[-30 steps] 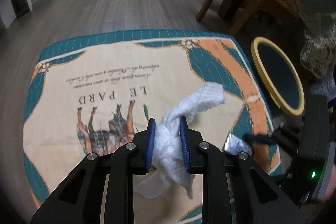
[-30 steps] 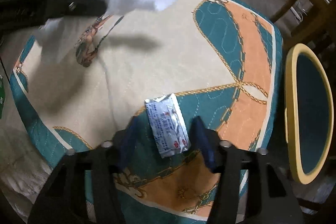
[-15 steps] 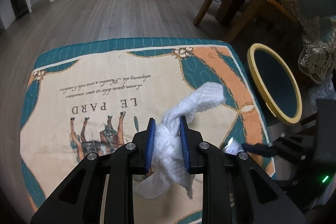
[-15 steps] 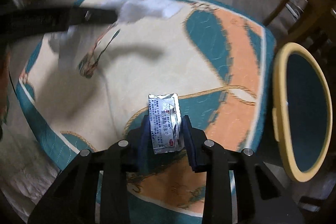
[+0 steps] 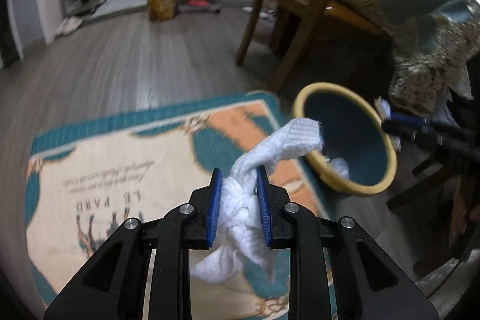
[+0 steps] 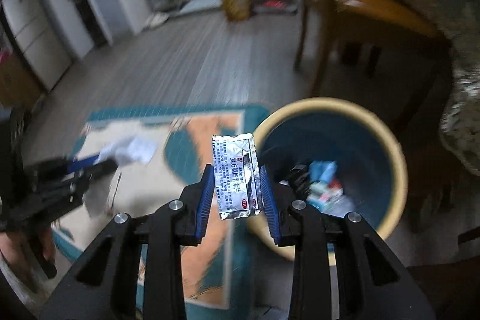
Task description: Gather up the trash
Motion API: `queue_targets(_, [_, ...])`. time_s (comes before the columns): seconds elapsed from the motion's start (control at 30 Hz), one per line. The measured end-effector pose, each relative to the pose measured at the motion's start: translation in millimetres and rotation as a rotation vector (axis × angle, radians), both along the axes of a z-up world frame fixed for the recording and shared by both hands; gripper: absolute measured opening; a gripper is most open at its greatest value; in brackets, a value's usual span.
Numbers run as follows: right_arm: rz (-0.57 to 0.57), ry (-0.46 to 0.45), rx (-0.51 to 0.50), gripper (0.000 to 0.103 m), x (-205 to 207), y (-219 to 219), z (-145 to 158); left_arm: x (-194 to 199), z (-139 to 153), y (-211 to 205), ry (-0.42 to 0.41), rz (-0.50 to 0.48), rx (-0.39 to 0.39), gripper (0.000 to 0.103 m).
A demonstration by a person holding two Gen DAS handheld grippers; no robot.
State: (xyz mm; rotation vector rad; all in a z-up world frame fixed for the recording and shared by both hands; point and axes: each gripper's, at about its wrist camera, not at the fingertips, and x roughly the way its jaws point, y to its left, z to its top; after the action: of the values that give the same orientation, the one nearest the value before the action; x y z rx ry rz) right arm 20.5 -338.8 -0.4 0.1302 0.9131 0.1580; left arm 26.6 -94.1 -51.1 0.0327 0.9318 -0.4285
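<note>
My left gripper [image 5: 239, 186] is shut on a knotted white cloth [image 5: 270, 149] and holds it in the air above the patterned rug [image 5: 120, 170]. My right gripper [image 6: 237, 185] is shut on a silver foil sachet [image 6: 237, 176] and holds it up beside the yellow-rimmed blue trash bin [image 6: 390, 146], which has several bits of trash inside. The bin also shows in the left wrist view [image 5: 303, 101], just right of the cloth's tip, with the right gripper's fingers [image 5: 405, 122] over its far rim. The left gripper shows at the left of the right wrist view [image 6: 90, 164].
A wooden chair [image 5: 300, 5] and a table with a lace-edged teal cloth [image 5: 435, 56] stand behind the bin. Grey plank floor [image 5: 120, 56] lies beyond the rug. A patterned bin [image 5: 162, 0] and shelves stand far back.
My right gripper closed on the sachet, lifted it off the rug and carried it to the bin. Both grippers rose and tilted up; the left one moved toward the bin with the cloth.
</note>
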Motion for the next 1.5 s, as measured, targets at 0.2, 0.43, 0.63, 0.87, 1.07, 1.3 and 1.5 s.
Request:
queue_targets(0.2, [-0.105,-0.028,0.028,0.031,5,-53,6,5,5,-29,0.004,-0.054,-0.045,0.025])
queue_targets(0.43, [-0.233,0.029,0.082,0.031,18,-106,-20,18,-16,-71,0.037,-0.135,-0.022,0.025])
queue_targets(0.63, [-0.284,0.148,0.186,0.031,28,-129,-64,32,-36,-101,0.061,-0.184,0.002,0.025])
queue_targets(0.87, [-0.338,0.214,0.223,0.031,29,-142,-90,43,-47,-148,0.044,-0.28,-0.008,0.025])
queue_targets(1.07, [-0.397,0.199,0.278,0.064,25,-149,-90,43,-42,-161,0.02,-0.285,-0.069,0.074])
queue_targets(1.3, [-0.382,0.162,0.237,0.064,20,-136,-68,31,-17,-131,-0.005,-0.241,-0.07,0.074])
queue_targets(1.5, [-0.422,0.089,0.209,0.08,-16,-111,-21,-5,44,-95,-0.072,-0.248,-0.06,0.096])
